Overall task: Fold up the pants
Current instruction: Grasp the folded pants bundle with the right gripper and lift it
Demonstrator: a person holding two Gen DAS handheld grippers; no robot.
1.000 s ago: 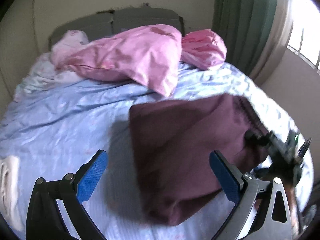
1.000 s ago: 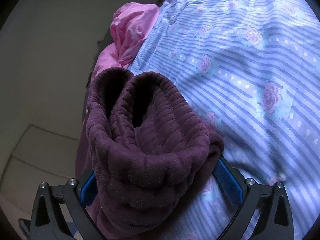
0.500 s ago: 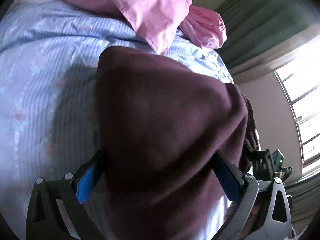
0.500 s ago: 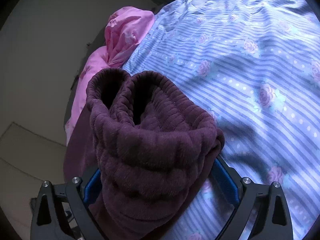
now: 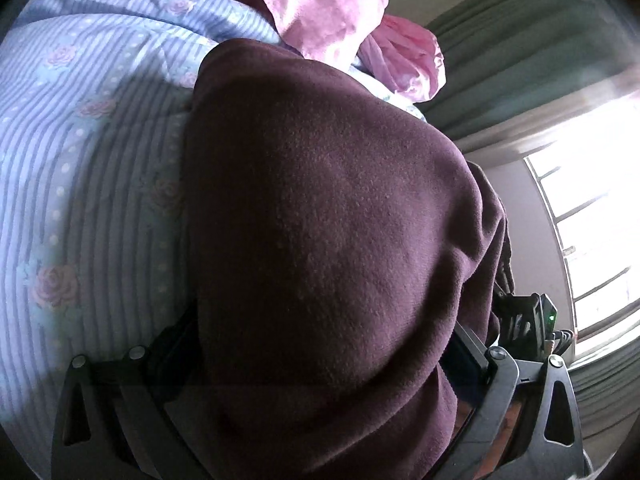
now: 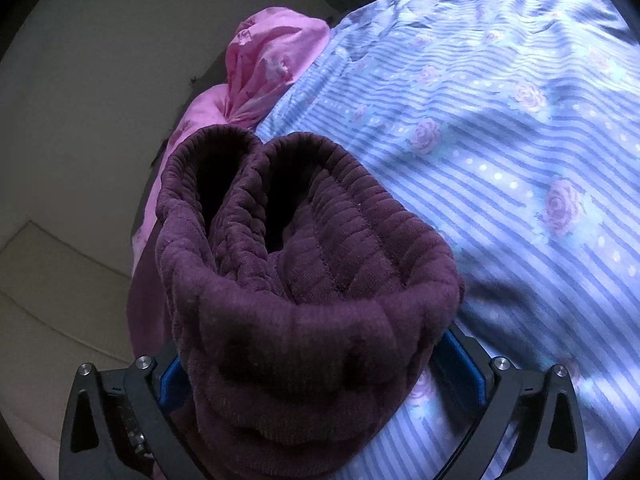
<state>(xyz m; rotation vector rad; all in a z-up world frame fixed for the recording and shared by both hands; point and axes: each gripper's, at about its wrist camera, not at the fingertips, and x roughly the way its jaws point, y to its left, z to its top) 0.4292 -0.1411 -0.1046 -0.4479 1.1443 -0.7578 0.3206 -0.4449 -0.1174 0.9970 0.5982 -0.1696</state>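
Maroon pants (image 5: 328, 240) draped between both tongs above the striped floral bed sheet (image 5: 80, 168), left tongs (image 5: 320, 364) spread wide around the fabric, grip indeterminate, right tongs (image 6: 320, 364) flanking the ribbed waistband (image 6: 304, 264), grip indeterminate, pink pillow (image 6: 264, 68) beyond.

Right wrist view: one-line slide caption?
Right gripper holding the bunched ribbed waistband of maroon pants above a striped floral bedsheet.
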